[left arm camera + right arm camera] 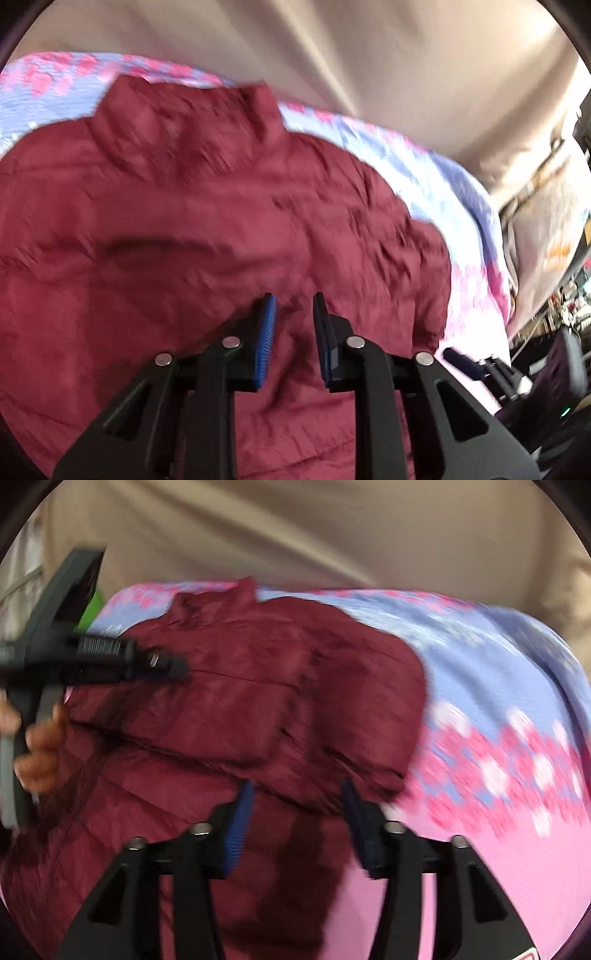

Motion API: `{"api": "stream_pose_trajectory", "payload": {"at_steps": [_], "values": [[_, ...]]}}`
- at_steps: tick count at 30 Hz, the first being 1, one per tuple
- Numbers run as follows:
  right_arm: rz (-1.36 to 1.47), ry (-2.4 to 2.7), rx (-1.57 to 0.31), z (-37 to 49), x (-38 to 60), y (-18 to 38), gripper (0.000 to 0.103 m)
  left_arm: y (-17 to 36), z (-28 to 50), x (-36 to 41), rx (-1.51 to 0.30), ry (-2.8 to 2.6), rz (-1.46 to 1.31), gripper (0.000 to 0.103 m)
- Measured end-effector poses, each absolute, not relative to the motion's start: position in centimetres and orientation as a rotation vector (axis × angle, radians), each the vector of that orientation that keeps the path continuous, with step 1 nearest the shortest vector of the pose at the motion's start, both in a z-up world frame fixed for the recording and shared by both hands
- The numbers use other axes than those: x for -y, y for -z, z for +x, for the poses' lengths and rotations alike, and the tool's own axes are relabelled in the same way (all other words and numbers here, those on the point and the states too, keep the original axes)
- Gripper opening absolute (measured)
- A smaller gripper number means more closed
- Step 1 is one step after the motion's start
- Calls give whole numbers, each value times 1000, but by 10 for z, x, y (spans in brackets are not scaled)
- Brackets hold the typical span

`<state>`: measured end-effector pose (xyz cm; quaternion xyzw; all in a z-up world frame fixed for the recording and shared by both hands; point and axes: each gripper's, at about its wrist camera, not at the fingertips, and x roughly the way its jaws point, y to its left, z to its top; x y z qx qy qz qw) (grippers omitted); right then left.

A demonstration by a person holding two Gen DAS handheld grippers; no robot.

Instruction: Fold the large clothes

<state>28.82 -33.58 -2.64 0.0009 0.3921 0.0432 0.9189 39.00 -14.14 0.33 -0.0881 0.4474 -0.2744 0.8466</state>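
Observation:
A dark red puffer jacket point(207, 229) lies on a pink and blue flowered bedspread point(436, 177), collar at the far end. A sleeve is folded across its body in the right wrist view point(258, 701). My left gripper point(294, 306) hovers above the jacket's lower middle, open with a narrow gap and empty. It also shows at the left of the right wrist view point(159, 664), held by a hand. My right gripper point(297, 794) is open and empty above the jacket's right edge. Both views are blurred by motion.
The bedspread point(498, 686) extends to the right of the jacket. A beige curtain point(332, 55) hangs behind the bed. Cluttered shelves and bags point(546, 236) stand at the right of the left wrist view.

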Motion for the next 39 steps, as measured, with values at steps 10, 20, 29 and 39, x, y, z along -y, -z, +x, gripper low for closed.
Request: {"api": "stream_pose_trajectory", "payload": {"at_steps": [10,20,29,39], "values": [[126,-193,-889,350,301,32,4,-23,382,132,-895,617,-131,50],[160,-252,-919,336,298,29,18,21,403,148,-968,536,-100,60],[252,-41,-864,316,391,12,17,34,398,165,-908,480,-50,67],[407,-16,-832,353,450,16,32,16,372,189,-897,571,8,70]]}}
